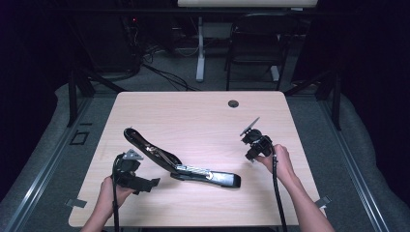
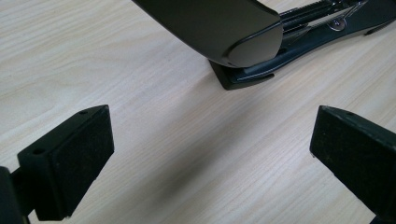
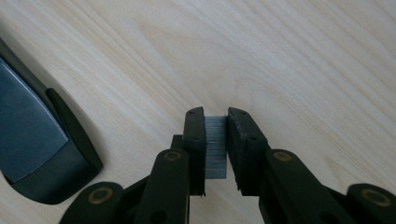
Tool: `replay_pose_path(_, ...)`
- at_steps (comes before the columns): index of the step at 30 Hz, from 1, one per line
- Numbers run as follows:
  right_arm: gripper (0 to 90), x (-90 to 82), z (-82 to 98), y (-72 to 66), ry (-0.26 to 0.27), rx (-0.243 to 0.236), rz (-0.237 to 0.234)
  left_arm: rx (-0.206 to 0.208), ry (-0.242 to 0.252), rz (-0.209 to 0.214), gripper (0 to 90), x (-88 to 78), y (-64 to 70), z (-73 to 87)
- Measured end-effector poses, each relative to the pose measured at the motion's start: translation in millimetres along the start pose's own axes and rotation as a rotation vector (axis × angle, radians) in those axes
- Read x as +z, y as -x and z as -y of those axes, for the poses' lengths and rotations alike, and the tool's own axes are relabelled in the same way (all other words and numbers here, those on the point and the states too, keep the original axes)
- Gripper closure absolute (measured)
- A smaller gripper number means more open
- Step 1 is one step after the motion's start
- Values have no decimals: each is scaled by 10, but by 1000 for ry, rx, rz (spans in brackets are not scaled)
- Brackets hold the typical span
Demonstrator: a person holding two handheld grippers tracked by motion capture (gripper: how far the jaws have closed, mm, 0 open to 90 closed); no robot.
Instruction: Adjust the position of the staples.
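A large black stapler [image 1: 181, 164] lies swung open on the wooden table [image 1: 203, 111], its top arm raised to the upper left and its metal staple channel exposed. The stapler's front end [image 2: 233, 37] fills the top of the left gripper view. My left gripper [image 1: 147, 184] stands open just left of it, its pads [image 2: 70, 158] far apart over bare wood. My right gripper [image 1: 251, 154] hovers to the stapler's right, shut on a grey strip of staples [image 3: 215, 144] pinched between its two pads. The stapler's rounded end [image 3: 42, 154] lies at the left of the right gripper view.
A round cable hole [image 1: 233, 103] sits near the table's far edge. Beyond the table stand a black folding chair [image 1: 256, 43] and a white desk leg [image 1: 200, 48]. Bare wood stretches across the far half of the table.
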State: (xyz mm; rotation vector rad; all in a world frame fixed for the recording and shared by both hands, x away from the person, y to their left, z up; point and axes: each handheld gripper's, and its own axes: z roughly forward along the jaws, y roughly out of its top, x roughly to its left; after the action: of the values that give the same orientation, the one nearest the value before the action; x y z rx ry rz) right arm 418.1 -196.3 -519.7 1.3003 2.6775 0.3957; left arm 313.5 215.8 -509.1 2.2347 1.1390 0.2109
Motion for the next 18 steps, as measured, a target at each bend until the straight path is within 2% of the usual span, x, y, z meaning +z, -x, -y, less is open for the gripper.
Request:
replay_pose_path(2,778,-18,-9,-3,-11,-17,0,1,3,-2,1,0,-2,1)
replay_pose_path(7,778,-50,-25,-44,19,-34,-22,-1,2,-5,2,6,-14,3)
replay_pose_path(8,778,-56,-30,-62,24,-30,-39,-2,1,-4,1,8,-18,4)
replay_pose_path(14,778,-74,-63,-142,27,-73,-37,-1,1,-3,2,10,-21,5)
replay_pose_path(18,778,-80,-81,-212,47,-78,-52,0,1,-1,1,10,-19,5)
